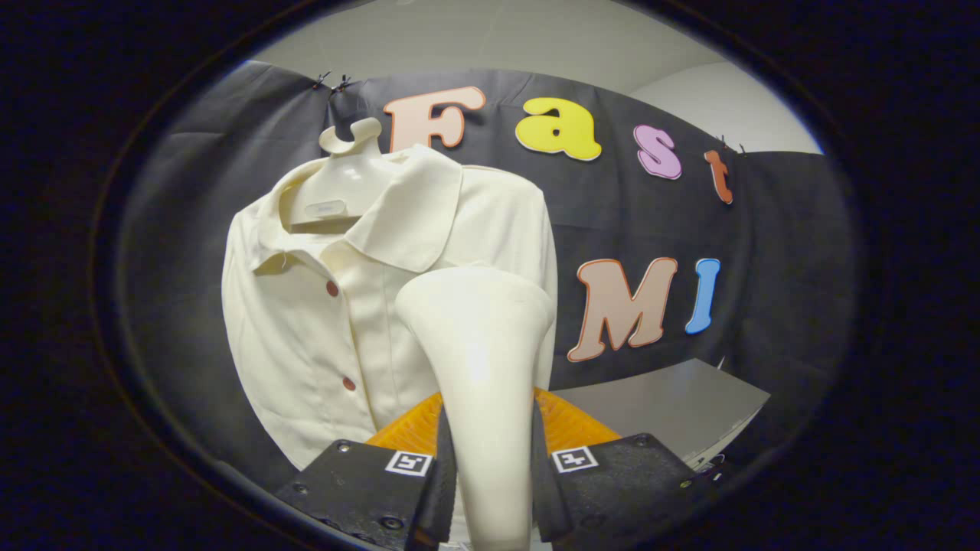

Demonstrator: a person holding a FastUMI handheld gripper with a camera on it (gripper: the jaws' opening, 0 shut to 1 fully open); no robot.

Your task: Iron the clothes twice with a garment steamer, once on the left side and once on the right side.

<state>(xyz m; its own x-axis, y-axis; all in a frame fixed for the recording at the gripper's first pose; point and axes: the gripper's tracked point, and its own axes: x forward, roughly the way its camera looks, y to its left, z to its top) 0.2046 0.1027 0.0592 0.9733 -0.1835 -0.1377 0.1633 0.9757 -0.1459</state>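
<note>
A cream garment steamer (482, 360) stands upright between my two fingers, its handle clamped by my gripper (490, 467) and its wide head rising in front of the shirt. The cream shirt (321, 306) with red buttons hangs on a white hanger (348, 164) against the booth wall, beyond the fingers. The steamer head overlaps the shirt's right half as I see it; whether it touches the cloth I cannot tell. The shirt's lower right part is hidden behind the steamer.
A grey tabletop (674, 409) lies to the right, beyond the fingers, with its corner pointing right. The black cloth wall (766, 252) hangs behind everything. A pale ceiling shows above the wall.
</note>
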